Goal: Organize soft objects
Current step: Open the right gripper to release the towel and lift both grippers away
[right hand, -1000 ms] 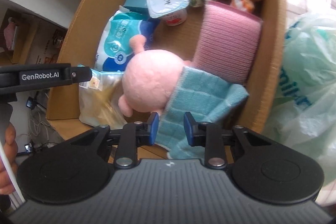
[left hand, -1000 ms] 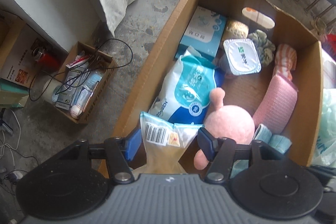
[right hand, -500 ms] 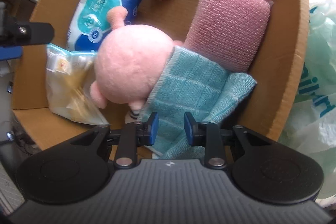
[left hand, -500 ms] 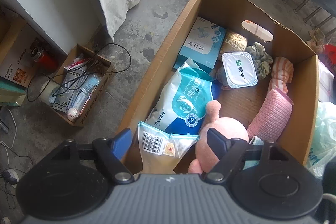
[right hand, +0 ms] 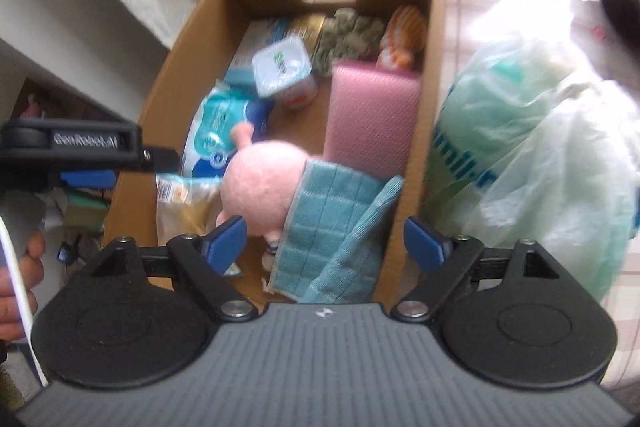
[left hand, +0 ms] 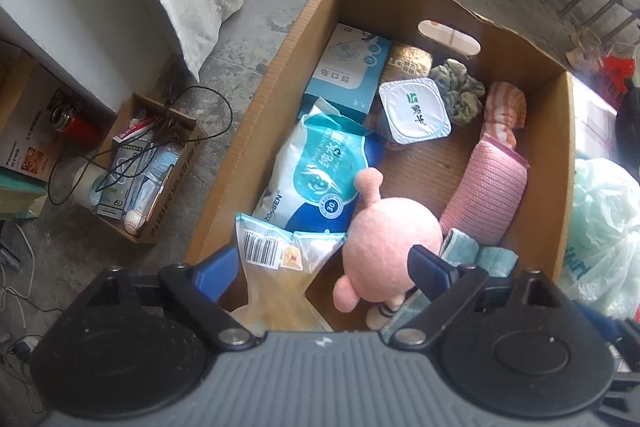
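Note:
A cardboard box (left hand: 280, 75) (right hand: 176, 67) holds the soft things. Inside lie a pink plush toy (left hand: 394, 235) (right hand: 264, 187), a teal cloth (left hand: 476, 251) (right hand: 332, 223) against it, a pink sponge pad (left hand: 490, 199) (right hand: 372, 119), a clear yellowish packet (left hand: 280, 259) (right hand: 184, 211) and a wet-wipes pack (left hand: 320, 175) (right hand: 216, 135). My left gripper (left hand: 322, 269) hangs above the packet, its jaws opening, nothing pressed between them. My right gripper (right hand: 324, 241) is raised over the teal cloth, jaws opening wide, pads clear of it. The left gripper's side (right hand: 80, 147) shows at the right wrist view's left.
Further back in the box sit a yoghurt cup (left hand: 414, 111), a blue carton (left hand: 348, 67), a green scrunchie (left hand: 460, 89) and a striped orange cloth (left hand: 504, 111). A pale green plastic bag (right hand: 532, 147) bulges right of the box. A small box of cables (left hand: 148, 163) stands on the floor left.
My left jaws spread away from the yellowish packet and the gripper rose a little. My right gripper let go of the teal cloth, opened wide and pulled up and back.

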Demonstrator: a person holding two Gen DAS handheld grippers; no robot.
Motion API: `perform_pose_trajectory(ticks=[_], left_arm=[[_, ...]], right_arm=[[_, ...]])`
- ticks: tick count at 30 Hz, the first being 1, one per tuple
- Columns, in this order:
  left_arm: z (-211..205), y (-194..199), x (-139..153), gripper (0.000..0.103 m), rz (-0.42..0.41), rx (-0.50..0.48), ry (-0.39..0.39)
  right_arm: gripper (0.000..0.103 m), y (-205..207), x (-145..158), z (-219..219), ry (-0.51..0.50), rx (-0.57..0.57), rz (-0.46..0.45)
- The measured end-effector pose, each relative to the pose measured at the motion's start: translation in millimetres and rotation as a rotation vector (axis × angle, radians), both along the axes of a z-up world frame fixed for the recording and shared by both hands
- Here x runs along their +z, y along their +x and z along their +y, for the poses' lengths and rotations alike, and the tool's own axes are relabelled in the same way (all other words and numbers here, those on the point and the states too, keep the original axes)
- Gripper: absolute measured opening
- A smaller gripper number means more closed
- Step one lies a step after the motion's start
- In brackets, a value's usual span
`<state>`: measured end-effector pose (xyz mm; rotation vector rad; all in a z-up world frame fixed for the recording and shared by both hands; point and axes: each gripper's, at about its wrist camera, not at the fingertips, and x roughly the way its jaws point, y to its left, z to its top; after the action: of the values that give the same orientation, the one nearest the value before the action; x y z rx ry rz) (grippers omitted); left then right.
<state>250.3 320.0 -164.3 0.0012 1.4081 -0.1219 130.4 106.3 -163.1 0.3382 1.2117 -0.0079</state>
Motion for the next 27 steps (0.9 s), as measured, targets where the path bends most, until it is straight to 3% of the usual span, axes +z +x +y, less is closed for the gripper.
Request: perform_pose_trajectory(ticks=[9, 20, 27], left_arm=[[-21.7, -8.8, 3.7, 0.096, 0.03, -0.035, 0.083], [-40.1, -32.0, 15.4, 0.097, 0.003, -0.047, 0.171], [-46.9, -54.9, 24.6, 0.098, 0.002, -0.037, 0.186]], right_arm=[[0.087, -11.8, 24.7, -15.7, -0.013, -0.031, -0.076], [0.089, -34.4, 42.1, -23.7, -0.025, -0.035, -0.121], [0.098, -51.6, 60.1, -27.2, -0.042, -0.023, -0.17]])
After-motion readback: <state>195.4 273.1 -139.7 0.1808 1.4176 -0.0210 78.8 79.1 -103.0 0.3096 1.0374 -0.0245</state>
